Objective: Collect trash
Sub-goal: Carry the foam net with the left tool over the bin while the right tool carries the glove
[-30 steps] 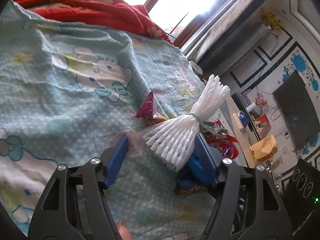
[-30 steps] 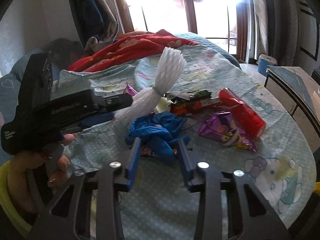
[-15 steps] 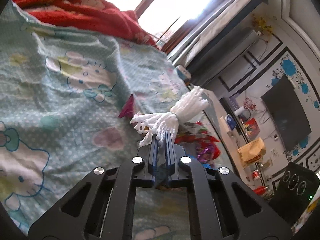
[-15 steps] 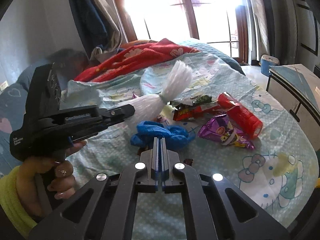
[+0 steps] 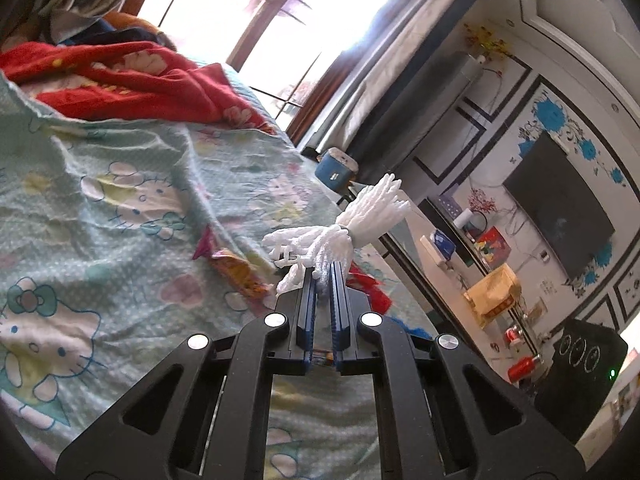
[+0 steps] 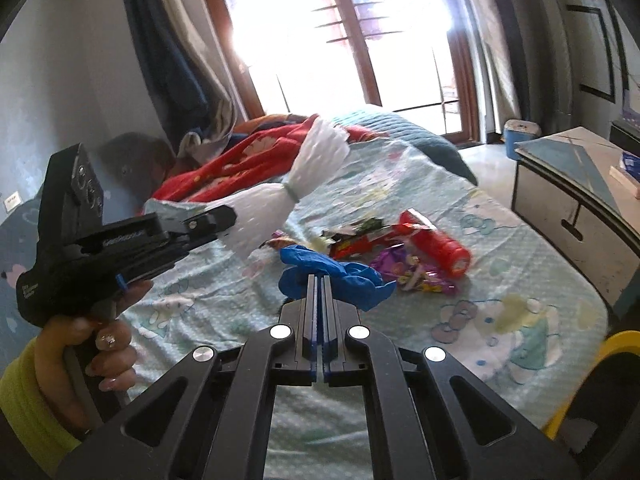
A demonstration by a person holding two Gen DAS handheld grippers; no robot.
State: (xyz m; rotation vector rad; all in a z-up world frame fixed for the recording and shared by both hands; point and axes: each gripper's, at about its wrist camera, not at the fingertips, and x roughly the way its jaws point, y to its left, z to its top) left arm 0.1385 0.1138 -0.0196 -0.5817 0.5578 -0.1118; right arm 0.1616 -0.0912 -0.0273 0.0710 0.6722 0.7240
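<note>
Sunlight pours through a tall window behind a bed [image 6: 520, 280] covered with a pale teal sheet printed with cartoon cats, a red blanket [image 6: 256, 160] bunched toward the far end. On the left, a person's hand [image 6: 100, 344], with a yellow-green sleeve at the wrist, grips the left tongs [image 5: 322, 272], whose jaws are pinched tight on one end of a white foam net sleeve [image 5: 352, 224]; the sleeve is tied at its middle with a band and its far end fans out in the air, clear of the sheet. The right tongs [image 6: 319, 284] are clamped on a crumpled blue glove [image 6: 344, 276], which bunches around the blue fingertips and looks raised a little above the bed, though that is hard to judge. Just behind the glove the rest of the rubbish lies in a loose heap on the sheet: a red tube-shaped packet [image 6: 440, 244], a purple snack wrapper [image 6: 404, 272] beside it, and a red wrapper with a dark green scrap [image 6: 356, 240]. In the left wrist view an orange-and-magenta wrapper [image 5: 232, 264] lies flat on the sheet near the sleeve. Beyond the bed's right side stands a low cabinet [image 6: 568, 200], and a small blue bin [image 6: 520, 136] sits on the floor near the window
</note>
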